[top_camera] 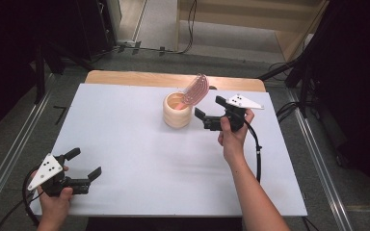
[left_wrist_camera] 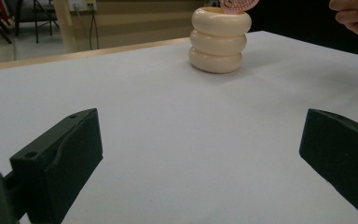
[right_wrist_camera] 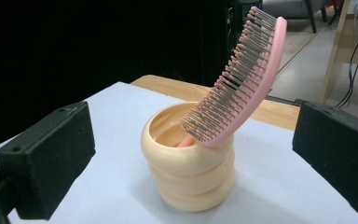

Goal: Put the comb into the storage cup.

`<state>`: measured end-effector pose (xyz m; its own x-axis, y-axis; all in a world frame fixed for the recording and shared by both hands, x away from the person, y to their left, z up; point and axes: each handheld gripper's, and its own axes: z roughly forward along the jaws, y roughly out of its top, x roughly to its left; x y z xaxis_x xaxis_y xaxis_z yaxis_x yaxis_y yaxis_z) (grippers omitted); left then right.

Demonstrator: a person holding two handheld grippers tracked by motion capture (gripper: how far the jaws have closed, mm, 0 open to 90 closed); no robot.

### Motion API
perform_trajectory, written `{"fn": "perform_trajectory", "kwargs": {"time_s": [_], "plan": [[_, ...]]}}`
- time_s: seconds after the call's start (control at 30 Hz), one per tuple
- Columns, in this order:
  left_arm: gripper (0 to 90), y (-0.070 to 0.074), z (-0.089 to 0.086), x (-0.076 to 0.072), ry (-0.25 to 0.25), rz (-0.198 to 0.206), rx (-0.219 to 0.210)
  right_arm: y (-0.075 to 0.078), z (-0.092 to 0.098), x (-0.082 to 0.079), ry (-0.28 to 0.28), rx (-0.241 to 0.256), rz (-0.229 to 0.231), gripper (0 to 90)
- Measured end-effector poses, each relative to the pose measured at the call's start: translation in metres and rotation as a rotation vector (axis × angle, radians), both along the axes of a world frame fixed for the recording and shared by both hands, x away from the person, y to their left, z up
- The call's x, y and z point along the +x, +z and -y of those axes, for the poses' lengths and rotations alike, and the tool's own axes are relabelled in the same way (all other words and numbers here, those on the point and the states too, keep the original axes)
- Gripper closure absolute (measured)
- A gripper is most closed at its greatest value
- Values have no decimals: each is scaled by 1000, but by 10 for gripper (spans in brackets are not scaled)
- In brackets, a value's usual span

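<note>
the left gripper point(top_camera: 77, 168) sits at the near left corner of the white desk point(top_camera: 139, 163), held in the person's left hand point(top_camera: 55, 202), with its grey three-cornered plate on top. its jaws stand wide apart and hold nothing; in the left gripper view they rise at either side over bare desk surface, and the cream holder point(left_wrist_camera: 220, 39) stands well ahead of them, far off.

further in, the person's right forearm reaches up from the bottom edge, and the right hand point(top_camera: 232, 134) holds the right gripper point(top_camera: 208, 111) just to the right of the cream holder point(top_camera: 177, 109). its jaws are also spread wide with nothing between them, pointing toward the holder but apart from it.

the holder is a round cup shaped like three stacked rings, standing upright a little beyond the middle of the desk. a pink hairbrush point(top_camera: 196, 89) stands in it, handle down inside the cup, head leaning up and out toward the far right. in the right gripper view the hairbrush point(right_wrist_camera: 242, 79) tilts to the right over the holder's point(right_wrist_camera: 186, 177) rim, bristles facing down and to the left.

beyond the desk's white sheet a strip of bare wood point(top_camera: 173, 79) shows, then grey floor with cables point(top_camera: 188, 29).
</note>
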<state>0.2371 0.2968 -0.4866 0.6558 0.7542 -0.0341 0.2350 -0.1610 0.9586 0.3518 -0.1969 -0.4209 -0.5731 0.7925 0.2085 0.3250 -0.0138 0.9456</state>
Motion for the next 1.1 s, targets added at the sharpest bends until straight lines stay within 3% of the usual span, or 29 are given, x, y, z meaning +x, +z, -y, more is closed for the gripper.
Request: {"fn": "perform_trajectory", "kwargs": {"time_s": [0.87, 1.1], "plan": [[0, 0, 0, 0, -1, 3, 1, -8, 40, -45, -10, -6, 32, 0], [0, 0, 0, 0, 0, 2, 0, -13, 49, -57, -17, -27, 36, 0]]}}
